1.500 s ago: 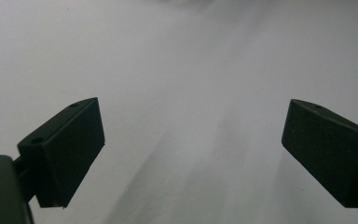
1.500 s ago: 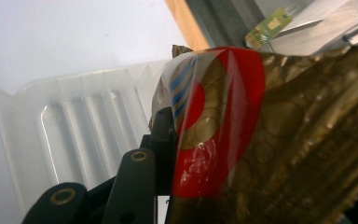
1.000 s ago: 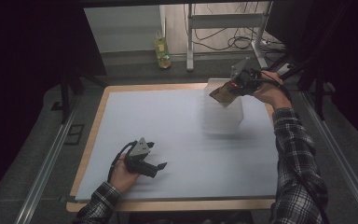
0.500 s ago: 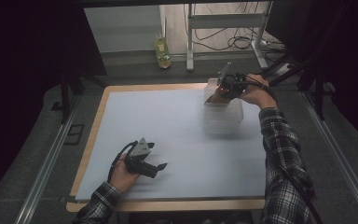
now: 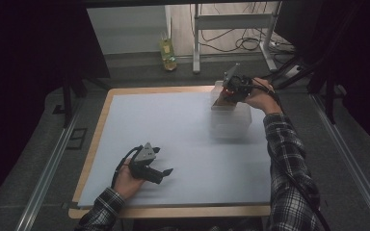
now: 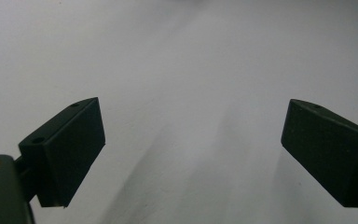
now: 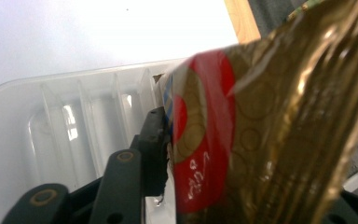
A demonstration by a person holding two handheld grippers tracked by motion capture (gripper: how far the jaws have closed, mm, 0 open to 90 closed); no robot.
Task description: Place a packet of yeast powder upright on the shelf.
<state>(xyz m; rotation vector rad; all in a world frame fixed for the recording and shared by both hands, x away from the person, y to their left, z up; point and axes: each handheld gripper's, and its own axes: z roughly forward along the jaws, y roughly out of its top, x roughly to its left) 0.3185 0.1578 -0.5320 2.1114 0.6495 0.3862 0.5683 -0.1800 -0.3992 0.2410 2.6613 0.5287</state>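
A shiny gold and red snack packet (image 7: 270,130) is clamped in my right gripper (image 7: 242,182), whose left jaw presses against its side. In the high view that gripper (image 5: 227,92) hangs at the table's far right, holding the packet (image 5: 223,99) over the back rim of a clear ribbed plastic container (image 5: 231,120). The container (image 7: 74,116) lies directly below the packet. My left gripper (image 5: 166,171) rests on the white sheet near the front left, its jaws wide apart with nothing between them (image 6: 193,149).
A white sheet (image 5: 173,130) covers the wooden table (image 5: 96,144). Beyond the far edge, a bottle of yellow liquid (image 5: 167,53) stands on the floor beside metal frame legs (image 5: 196,38) and cables. Dark rails run along both sides.
My right gripper has carried the packet leftward, from the table's far right corner to over the container. The left gripper has stayed still.
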